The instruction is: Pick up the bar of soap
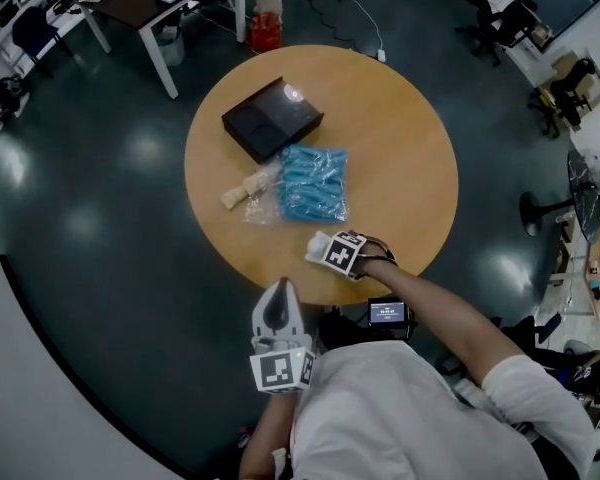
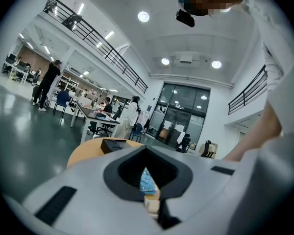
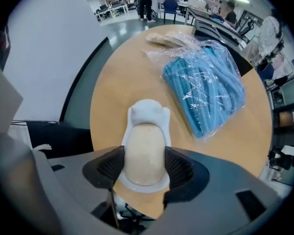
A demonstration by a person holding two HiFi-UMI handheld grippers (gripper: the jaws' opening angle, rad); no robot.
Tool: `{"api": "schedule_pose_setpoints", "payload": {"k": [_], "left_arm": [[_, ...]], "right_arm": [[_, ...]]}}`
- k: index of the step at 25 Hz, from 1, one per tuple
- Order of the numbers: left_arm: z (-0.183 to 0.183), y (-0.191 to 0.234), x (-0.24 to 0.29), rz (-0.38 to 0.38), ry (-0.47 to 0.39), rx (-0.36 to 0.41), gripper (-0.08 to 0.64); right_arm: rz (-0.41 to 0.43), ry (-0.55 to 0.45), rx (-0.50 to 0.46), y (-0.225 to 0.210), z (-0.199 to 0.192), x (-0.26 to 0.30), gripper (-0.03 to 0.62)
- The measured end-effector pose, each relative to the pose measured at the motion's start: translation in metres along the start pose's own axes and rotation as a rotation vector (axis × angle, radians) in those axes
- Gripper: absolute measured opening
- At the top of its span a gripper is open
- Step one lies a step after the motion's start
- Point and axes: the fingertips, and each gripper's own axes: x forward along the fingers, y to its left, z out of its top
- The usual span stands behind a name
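Note:
The bar of soap (image 3: 144,153) is a pale beige oval lying in a white soap dish (image 3: 147,112) near the front edge of the round wooden table (image 1: 400,138). My right gripper (image 3: 144,166) points straight down over it, open, with one dark pad on each side of the bar. In the head view the right gripper (image 1: 330,253) and its marker cube cover most of the soap dish (image 1: 315,247). My left gripper (image 1: 278,296) hangs off the table's front edge, shut and holding nothing. The left gripper view looks level across the table past the left gripper (image 2: 152,202).
A blue bag in clear plastic (image 1: 313,183) (image 3: 206,89) lies just beyond the soap. A small clear pack of beige items (image 1: 245,190) sits to its left. A black box (image 1: 271,118) stands at the far left of the table. Dark floor surrounds the table.

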Motion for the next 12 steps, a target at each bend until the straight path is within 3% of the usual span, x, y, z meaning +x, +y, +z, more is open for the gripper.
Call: {"api": "schedule_pose_setpoints", "payload": {"k": [8, 12], "left_arm": [[-0.002, 0.015, 0.003, 0.016, -0.006, -0.022, 0.003], [-0.006, 0.016, 0.005, 0.013, -0.004, -0.027, 0.003]], "right_arm": [[0.015, 0.128, 0.001, 0.0, 0.002, 0.006, 0.262], [0.014, 0.117, 0.001, 0.0, 0.002, 0.008, 0.261]]}}
